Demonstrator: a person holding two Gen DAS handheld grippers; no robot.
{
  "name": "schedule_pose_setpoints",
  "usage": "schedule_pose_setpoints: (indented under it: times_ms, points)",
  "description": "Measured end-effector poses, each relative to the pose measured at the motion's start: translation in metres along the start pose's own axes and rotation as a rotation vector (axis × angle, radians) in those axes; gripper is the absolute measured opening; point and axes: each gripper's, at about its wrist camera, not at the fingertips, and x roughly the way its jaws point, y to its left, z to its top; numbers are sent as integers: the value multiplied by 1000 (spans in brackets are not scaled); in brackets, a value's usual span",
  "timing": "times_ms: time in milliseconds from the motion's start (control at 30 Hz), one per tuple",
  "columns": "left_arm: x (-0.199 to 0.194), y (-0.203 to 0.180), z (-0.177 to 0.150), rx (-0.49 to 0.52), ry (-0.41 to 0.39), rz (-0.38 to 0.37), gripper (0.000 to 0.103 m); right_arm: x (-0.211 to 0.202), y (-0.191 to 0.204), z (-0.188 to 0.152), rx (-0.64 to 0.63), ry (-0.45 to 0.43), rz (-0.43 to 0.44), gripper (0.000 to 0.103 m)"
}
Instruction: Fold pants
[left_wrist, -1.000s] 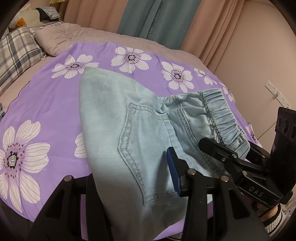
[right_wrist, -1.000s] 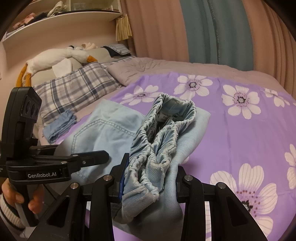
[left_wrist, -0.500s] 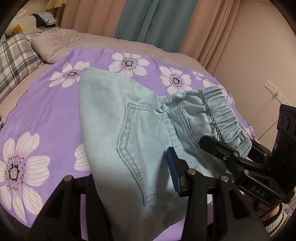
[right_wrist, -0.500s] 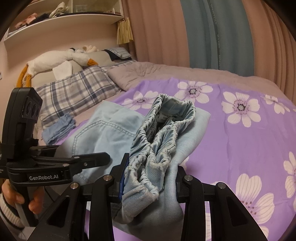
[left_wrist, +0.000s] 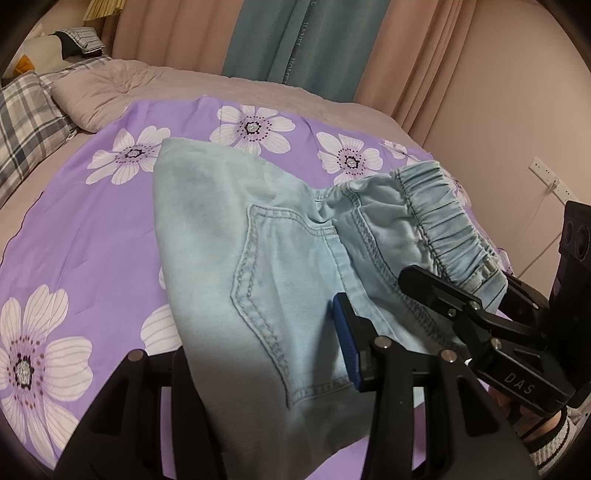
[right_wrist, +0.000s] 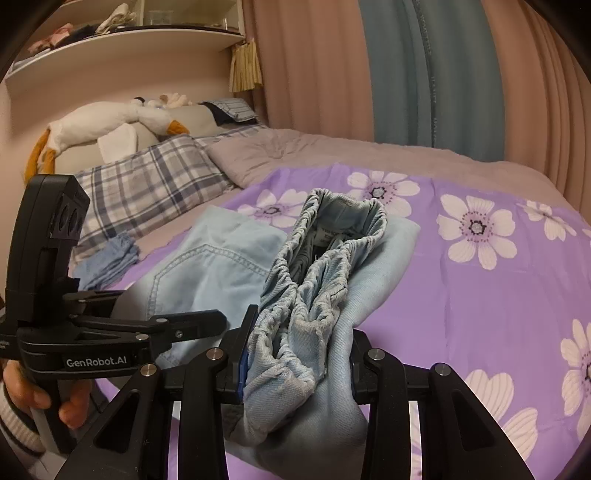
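Light blue denim pants lie folded on a purple flowered bedspread, back pocket up, elastic waistband at the right. My left gripper is shut on the pants near the pocket's lower edge. My right gripper is shut on the bunched waistband, holding it a little above the bed. Each gripper shows in the other's view: the right one at the waistband, the left one at the pocket side.
Plaid pillows, a plush goose and a small folded blue cloth lie at the head of the bed. Curtains hang behind. A wall with an outlet stands to the right.
Both grippers keep their hold on the pants. The views have shifted slightly, with the pants raised a little towards the far side of the bed.
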Motion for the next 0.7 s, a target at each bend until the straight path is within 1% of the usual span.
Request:
schedule_pose_setpoints:
  times_ms: [400, 700]
  points:
    - [43, 6, 20, 14, 28, 7, 44, 33, -21, 7, 24, 21, -25, 39]
    - [65, 11, 31, 14, 34, 7, 44, 52, -29, 14, 27, 23, -42, 39]
